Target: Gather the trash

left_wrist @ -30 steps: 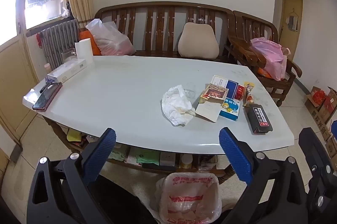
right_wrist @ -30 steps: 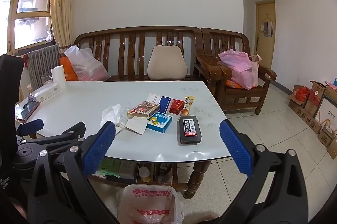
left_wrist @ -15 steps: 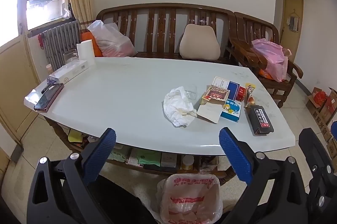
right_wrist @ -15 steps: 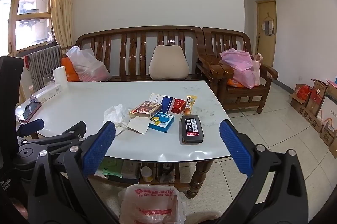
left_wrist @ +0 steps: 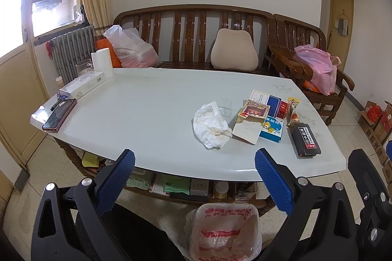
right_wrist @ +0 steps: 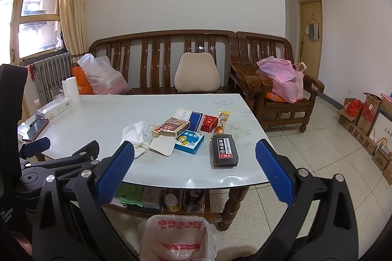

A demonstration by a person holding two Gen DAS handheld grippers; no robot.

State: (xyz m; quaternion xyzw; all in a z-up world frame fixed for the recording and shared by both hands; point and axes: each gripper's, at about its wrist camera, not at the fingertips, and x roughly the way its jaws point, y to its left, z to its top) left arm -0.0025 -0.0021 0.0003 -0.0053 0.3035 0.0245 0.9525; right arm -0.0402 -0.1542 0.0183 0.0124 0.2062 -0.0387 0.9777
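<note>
Left wrist view: the left gripper (left_wrist: 193, 170) is held wide apart and empty, short of the crumpled tissue (left_wrist: 212, 125) on the table (left_wrist: 147, 114). The right gripper (right_wrist: 194, 163) is likewise spread and empty, above the lined trash bin (right_wrist: 176, 239).

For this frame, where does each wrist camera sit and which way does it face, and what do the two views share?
Left wrist view: on the left gripper, open, above the table's near edge, facing the bench; the right gripper's black frame shows at right.
Right wrist view: on the right gripper, open, further right, facing the bench; the left gripper shows at lower left.
Shared: crumpled tissue, black box, bagged bin.
</note>
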